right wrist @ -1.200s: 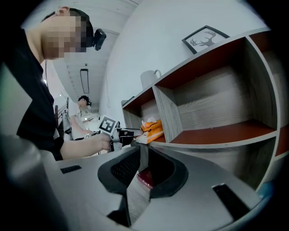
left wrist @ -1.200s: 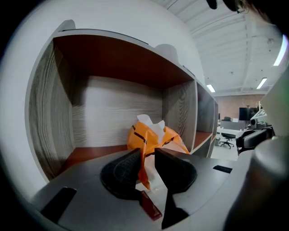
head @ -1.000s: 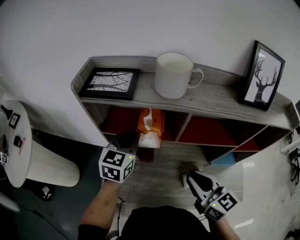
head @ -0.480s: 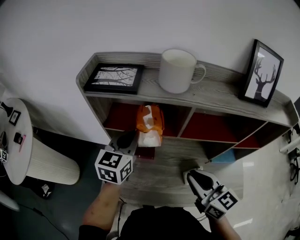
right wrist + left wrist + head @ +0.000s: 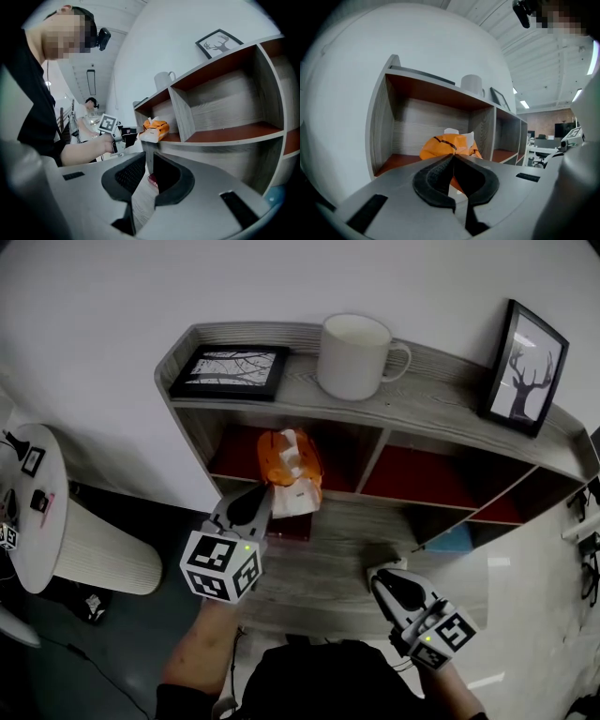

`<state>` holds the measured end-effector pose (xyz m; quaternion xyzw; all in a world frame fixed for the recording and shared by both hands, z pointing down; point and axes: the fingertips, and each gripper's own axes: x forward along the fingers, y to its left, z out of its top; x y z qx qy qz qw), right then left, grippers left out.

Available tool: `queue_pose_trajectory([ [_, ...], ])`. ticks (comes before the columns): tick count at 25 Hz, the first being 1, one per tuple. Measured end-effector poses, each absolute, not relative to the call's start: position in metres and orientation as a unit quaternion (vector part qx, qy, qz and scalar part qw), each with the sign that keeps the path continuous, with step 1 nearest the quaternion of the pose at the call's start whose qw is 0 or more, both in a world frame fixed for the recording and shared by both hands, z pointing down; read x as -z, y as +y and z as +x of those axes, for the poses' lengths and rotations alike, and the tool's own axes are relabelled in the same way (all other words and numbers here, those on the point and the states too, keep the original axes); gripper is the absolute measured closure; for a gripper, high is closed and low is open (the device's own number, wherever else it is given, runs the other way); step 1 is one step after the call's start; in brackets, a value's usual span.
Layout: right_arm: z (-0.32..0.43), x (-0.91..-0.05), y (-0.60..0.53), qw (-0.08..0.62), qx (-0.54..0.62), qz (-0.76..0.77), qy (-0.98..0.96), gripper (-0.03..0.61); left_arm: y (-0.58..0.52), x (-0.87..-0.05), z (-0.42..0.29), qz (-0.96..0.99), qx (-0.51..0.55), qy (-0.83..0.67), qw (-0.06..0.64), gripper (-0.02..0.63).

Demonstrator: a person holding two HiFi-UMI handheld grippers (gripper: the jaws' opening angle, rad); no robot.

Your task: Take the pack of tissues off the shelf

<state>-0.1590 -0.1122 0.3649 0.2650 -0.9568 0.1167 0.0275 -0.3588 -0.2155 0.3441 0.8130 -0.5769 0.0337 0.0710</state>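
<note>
The orange pack of tissues (image 5: 289, 463) with a white tissue sticking out sits at the front edge of the grey shelf's (image 5: 441, 418) left middle compartment, tilted. My left gripper (image 5: 262, 495) reaches it from the front left and is shut on the pack's near white end. In the left gripper view the pack (image 5: 449, 144) shows right behind the closed tips of the left gripper (image 5: 452, 157). My right gripper (image 5: 384, 583) hangs lower right, in front of the shelf, shut with nothing in it. From the right gripper view the pack (image 5: 155, 128) overhangs the shelf edge.
On top of the shelf stand a white mug (image 5: 354, 357), a flat picture frame (image 5: 230, 371) and an upright deer picture (image 5: 527, 381). A red thing (image 5: 289, 527) lies on the board below the pack. A round white side table (image 5: 33, 517) is at the far left.
The left gripper's jaws have come together on the pack's near end, and the pack now sits more tilted. The right gripper has stayed where it was.
</note>
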Motion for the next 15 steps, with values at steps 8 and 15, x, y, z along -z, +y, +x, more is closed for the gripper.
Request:
queue_pose_trajectory([
  [8,-0.120,-0.362,-0.104,0.036,-0.103,0.248,-0.963,0.552,-0.194,-0.321,-0.335,0.800,-0.019,-0.597,0.059,0.604],
  [15,-0.088,-0.360,-0.098,0.013,-0.121,0.239,-0.963,0.552,-0.169,-0.323,-0.308,0.789,-0.027,-0.611,0.061,0.604],
])
